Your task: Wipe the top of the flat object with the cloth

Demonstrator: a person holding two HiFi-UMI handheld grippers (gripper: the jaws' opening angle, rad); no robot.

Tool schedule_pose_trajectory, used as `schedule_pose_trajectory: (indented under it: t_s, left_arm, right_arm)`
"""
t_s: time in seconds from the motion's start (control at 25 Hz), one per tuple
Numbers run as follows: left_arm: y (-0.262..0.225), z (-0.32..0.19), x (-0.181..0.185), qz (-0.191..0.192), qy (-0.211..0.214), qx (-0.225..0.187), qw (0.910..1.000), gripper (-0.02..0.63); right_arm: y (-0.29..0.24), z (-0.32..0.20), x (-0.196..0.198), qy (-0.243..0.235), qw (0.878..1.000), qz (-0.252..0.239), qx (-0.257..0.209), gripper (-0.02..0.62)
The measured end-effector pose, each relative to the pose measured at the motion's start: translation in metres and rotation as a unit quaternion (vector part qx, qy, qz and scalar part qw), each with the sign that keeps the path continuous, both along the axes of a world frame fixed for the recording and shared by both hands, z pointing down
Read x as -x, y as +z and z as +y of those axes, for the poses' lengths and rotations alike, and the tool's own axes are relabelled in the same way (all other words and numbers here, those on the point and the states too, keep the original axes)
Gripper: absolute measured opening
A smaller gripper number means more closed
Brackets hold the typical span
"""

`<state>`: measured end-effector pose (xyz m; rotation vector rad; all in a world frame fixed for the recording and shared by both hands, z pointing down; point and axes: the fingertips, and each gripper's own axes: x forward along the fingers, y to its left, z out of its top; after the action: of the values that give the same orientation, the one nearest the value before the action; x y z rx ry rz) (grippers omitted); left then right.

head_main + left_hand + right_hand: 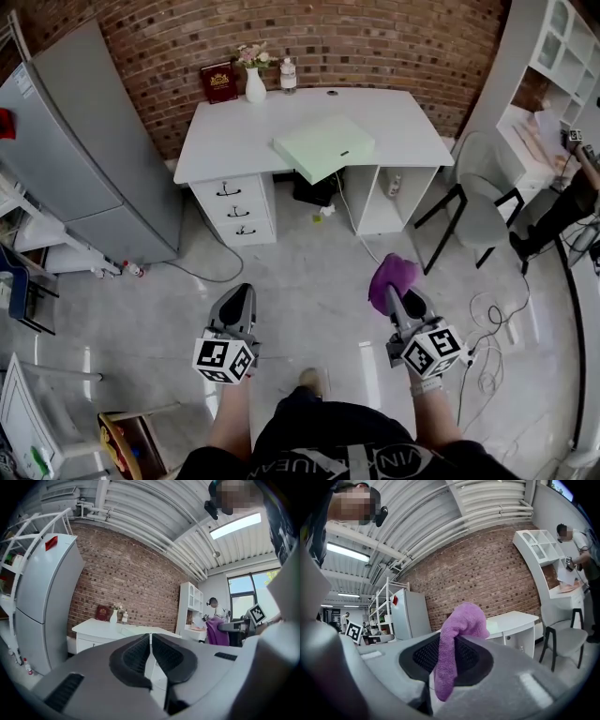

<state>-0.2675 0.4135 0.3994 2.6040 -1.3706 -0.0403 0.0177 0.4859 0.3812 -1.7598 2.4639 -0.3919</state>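
Person facing a white desk (225, 141) from across a pale floor, a two-jaw gripper in each hand, the right one carrying a purple cloth (392, 276).

The flat object (323, 146) is a shallow, pale green rectangular box with a small dark mark near one long side. It lies at an angle on the desk top, and its near corner reaches just past the front edge. The cloth is soft and bunched, and the right gripper (445, 660) pinches it. The cloth bulges above the jaw tips, and a tail hangs down between the dark ridged pads. The left gripper (150, 641) has its jaws pressed together with nothing between them. Both grippers are held out over the floor, well apart from the desk. A white vase (255, 86) of flowers stands at the back of the desk against a brick wall.
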Motion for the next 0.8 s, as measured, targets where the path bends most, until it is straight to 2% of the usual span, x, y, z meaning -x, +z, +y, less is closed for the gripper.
schedule_pose_trajectory:
  t_s: [0.28,0.48,0.68,0.8]
  left_arm:
    - [0.006,-0.041,-0.008,0.002,0.015,0.005,0.9999,0.02]
    - [0.006,-0.063,-0.012,0.009,0.012,0.002,0.9999,0.02]
    - [0.006,-0.088,-0.011,0.009,0.004,-0.004,0.9999,0.02]
    - [0.0,-0.112,-0.013,0.011,-0.01,-0.016,0.9998,0.02]
  right_arm:
    - [0.007,-0.033,-0.002,0.015,1.0,-0.014,0.013,0.061]
    - [0.008,-0.058,-0.016,0.023,0.999,-0.024,0.01,0.061]
    - [0.01,-0.1,-0.016,0.008,0.999,-0.035,0.001,0.061]
    - [0.005,-0.139,-0.018,-0.016,0.999,-0.037,-0.011,0.061]
